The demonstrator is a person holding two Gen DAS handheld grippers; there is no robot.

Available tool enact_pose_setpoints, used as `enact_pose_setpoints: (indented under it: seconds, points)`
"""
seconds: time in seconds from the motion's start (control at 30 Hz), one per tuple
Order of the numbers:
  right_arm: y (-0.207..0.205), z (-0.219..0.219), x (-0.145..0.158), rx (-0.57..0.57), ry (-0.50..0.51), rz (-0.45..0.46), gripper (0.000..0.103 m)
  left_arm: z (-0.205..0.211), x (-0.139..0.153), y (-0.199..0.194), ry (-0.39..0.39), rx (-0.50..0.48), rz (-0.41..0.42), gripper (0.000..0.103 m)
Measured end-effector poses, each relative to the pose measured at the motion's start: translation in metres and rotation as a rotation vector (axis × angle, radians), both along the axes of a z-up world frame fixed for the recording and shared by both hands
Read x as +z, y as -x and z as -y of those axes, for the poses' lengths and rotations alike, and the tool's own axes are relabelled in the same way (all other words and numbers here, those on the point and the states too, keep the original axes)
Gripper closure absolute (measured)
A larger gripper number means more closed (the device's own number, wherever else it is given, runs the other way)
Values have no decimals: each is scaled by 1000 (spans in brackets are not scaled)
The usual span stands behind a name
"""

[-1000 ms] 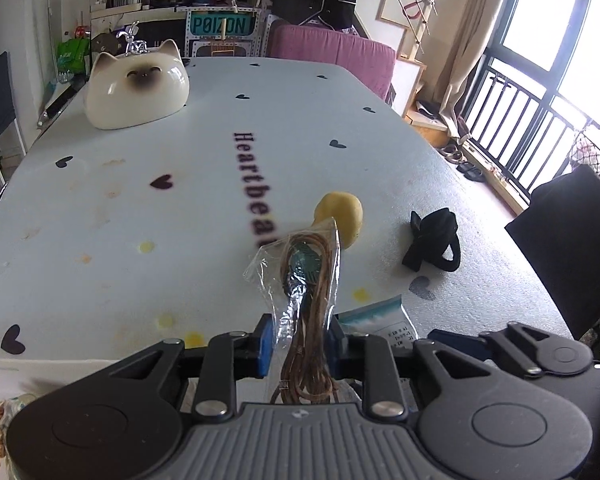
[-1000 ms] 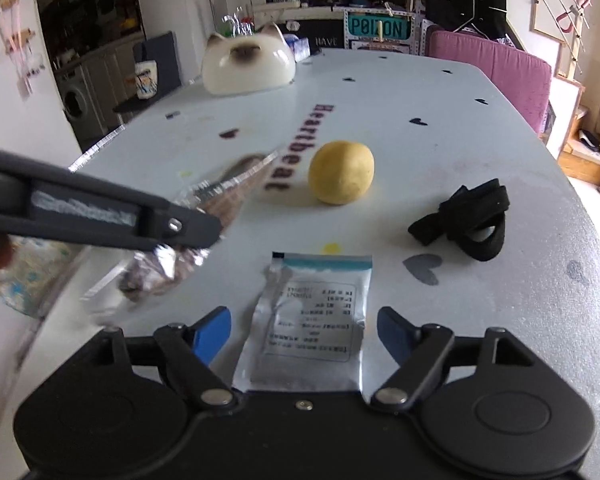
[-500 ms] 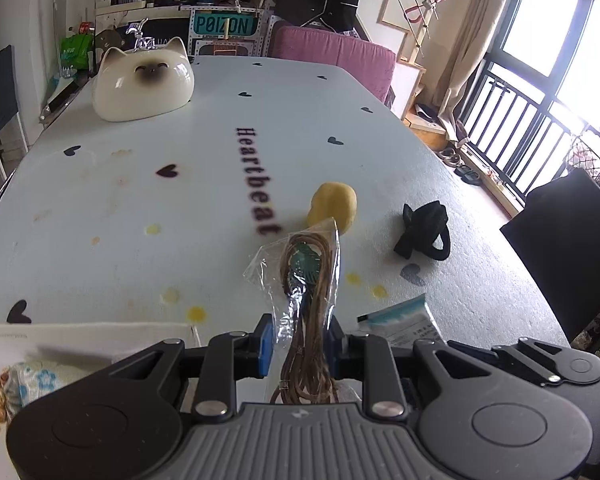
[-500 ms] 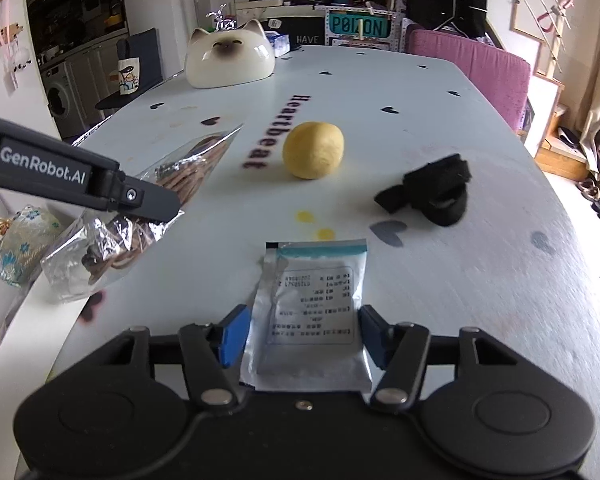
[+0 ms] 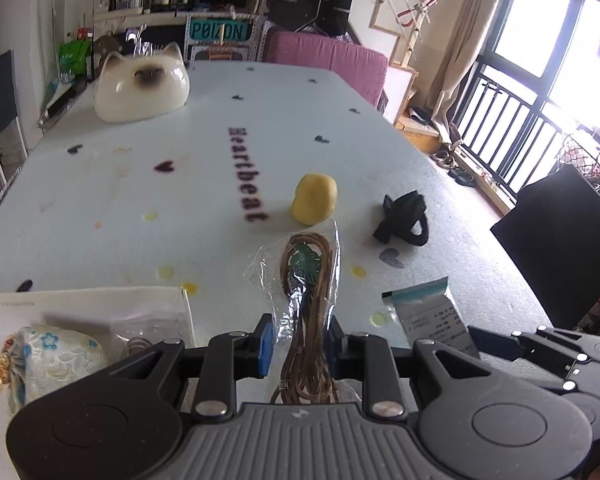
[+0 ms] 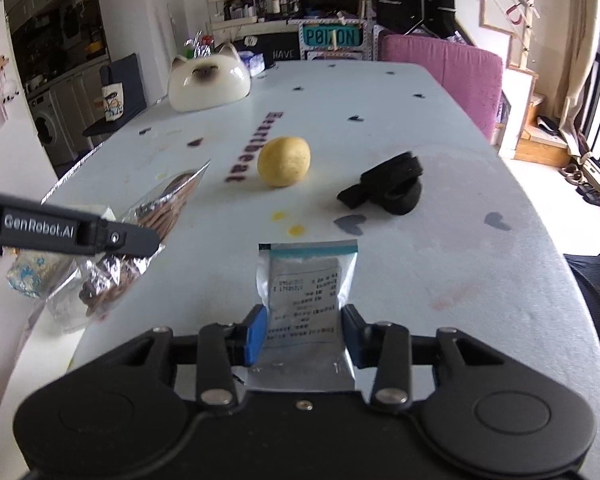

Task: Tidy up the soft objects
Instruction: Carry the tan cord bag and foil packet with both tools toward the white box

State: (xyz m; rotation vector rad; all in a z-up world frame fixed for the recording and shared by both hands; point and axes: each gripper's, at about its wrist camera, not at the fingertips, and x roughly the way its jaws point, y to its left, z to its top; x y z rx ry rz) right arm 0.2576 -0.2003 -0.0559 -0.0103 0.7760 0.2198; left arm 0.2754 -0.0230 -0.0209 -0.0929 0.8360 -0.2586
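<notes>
My left gripper (image 5: 302,336) is shut on a clear plastic bag of coiled brown cord (image 5: 306,280), held up off the white table (image 5: 140,200). The right wrist view shows that bag (image 6: 160,208) at the left, under a left finger (image 6: 80,232). A silver pouch with a blue top and a printed label (image 6: 306,276) lies between the fingers of my right gripper (image 6: 303,326). Its jaws are closing and the blue pads touch the pouch's sides, which bow inward. A yellow ball (image 6: 284,162) and a black strap (image 6: 388,188) lie farther out.
A white sheet or box (image 5: 80,300) at the near left carries a floral fabric pouch (image 5: 52,356). A cream cat-shaped ornament (image 5: 140,88) stands at the far left. A black chair (image 5: 560,232) stands by the table's right edge, and a pink one at the far end.
The right jaws have narrowed from wide apart onto the pouch's sides. Both hands have drawn back toward the near edge. The white sheet with the floral pouch has come into the left view.
</notes>
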Motion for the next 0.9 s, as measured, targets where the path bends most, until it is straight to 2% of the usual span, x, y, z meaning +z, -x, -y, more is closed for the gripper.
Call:
enact_pose_setpoints:
  seconds: [0.03,0.07,0.23,0.27,0.33,0.37,0.4,0.47,0.6,0.77,0.87,0.9]
  points:
    - [3,2,4,-7,-2,13,81,0,4,3,0,-2,12,76]
    - [5,3,9,-13,-3,24,85,1,8,8,1,-5,24,76]
    - [15,10,34,-38,-32,79,81,0,27,25,-2,-10,76,76]
    - [16,10,36,-39,-29,84,76,-1,30,28,-1,-10,82,76]
    - [17,11,36,-47,-43,80,56,-3,33,34,7,-8,90,76]
    - [17,12,35,-54,-53,70,37,-4,34,37,12,-6,95,76]
    - [16,12,32,-66,-67,61,29,-5,35,39,16,-4,98,76]
    - [13,9,23,-81,-92,39,21,-8,36,44,23,-3,100,76]
    - [0,-8,1,-93,-98,-40,15,-13,38,50,27,-6,103,76]
    - [-13,-28,-18,-113,-19,-66,8,-17,40,51,28,-8,105,76]
    - [-18,-32,-27,-132,18,-95,9,-17,38,49,29,-15,99,76]
    - [-17,-32,-28,-130,25,-86,13,-16,38,49,29,-17,97,76]
